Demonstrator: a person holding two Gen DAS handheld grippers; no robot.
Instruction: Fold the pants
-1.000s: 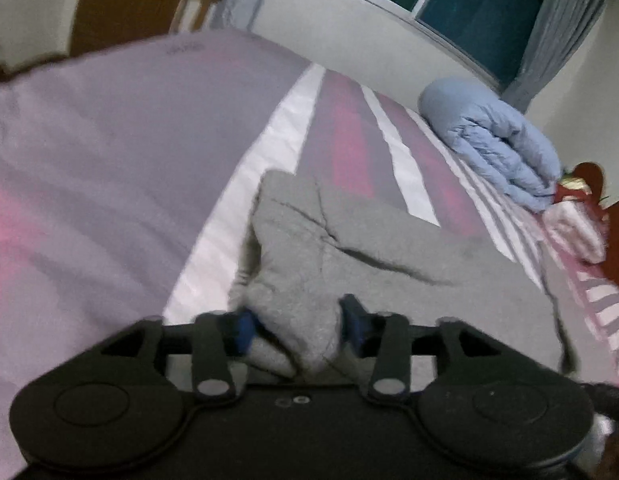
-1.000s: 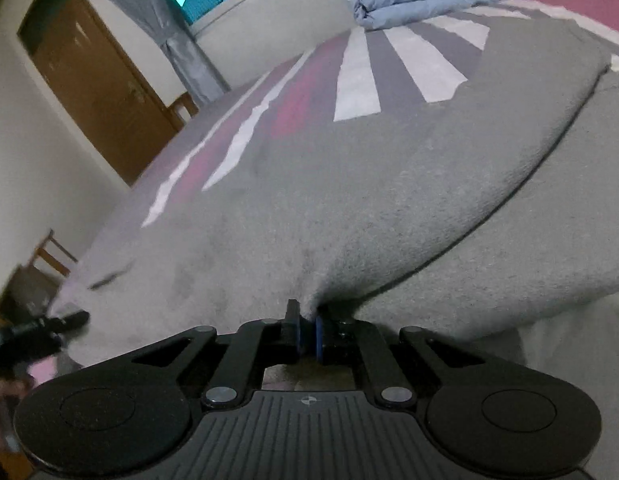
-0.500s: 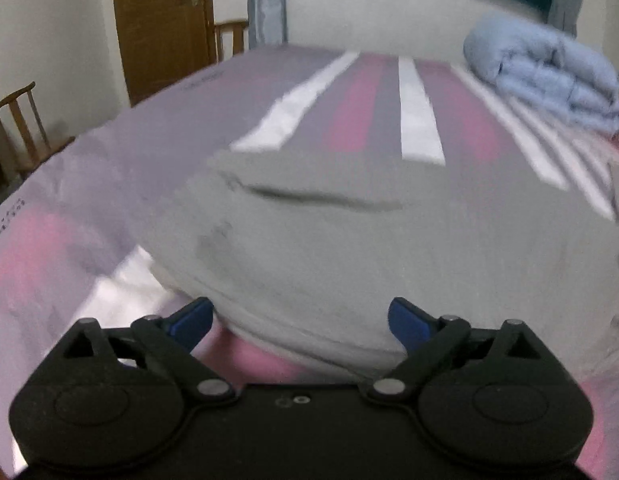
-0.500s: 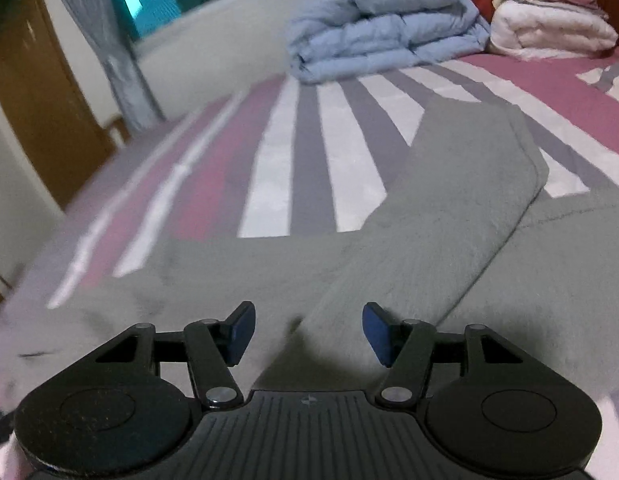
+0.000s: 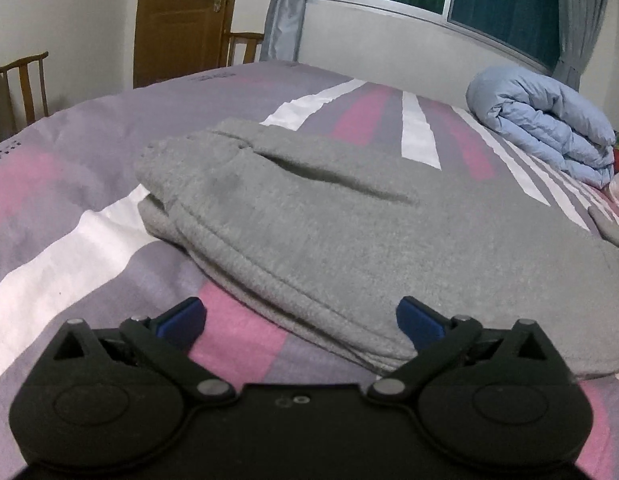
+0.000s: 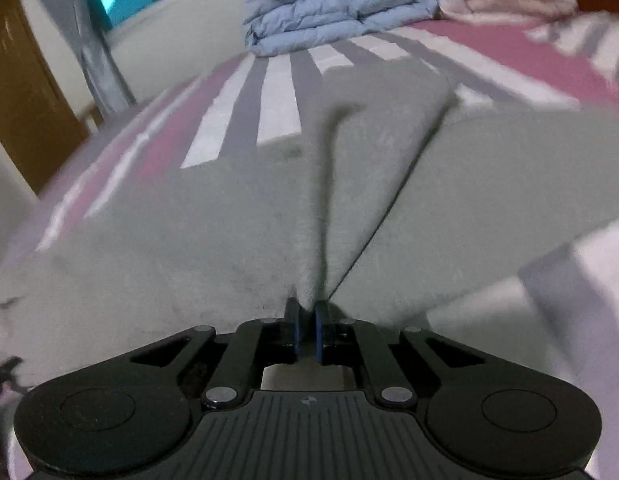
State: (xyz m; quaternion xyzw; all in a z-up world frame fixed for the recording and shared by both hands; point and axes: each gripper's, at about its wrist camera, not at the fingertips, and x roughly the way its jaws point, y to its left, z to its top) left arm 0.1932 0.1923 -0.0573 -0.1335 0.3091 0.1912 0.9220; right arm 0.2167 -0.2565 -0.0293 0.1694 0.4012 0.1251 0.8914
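We see the right gripper (image 6: 306,330) pinching the grey sweatpants (image 6: 237,240), apparently a thin ridge that may slip; the left gripper (image 5: 301,316), jaws just opened wide, holds nothing.

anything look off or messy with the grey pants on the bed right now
Mostly tidy. The grey pants lie folded on the striped bedsheet, but the right tool is pinching up a ridge of fabric near their edge, and a gaping crease crosses the top layer. Nothing is spilled or damaged.
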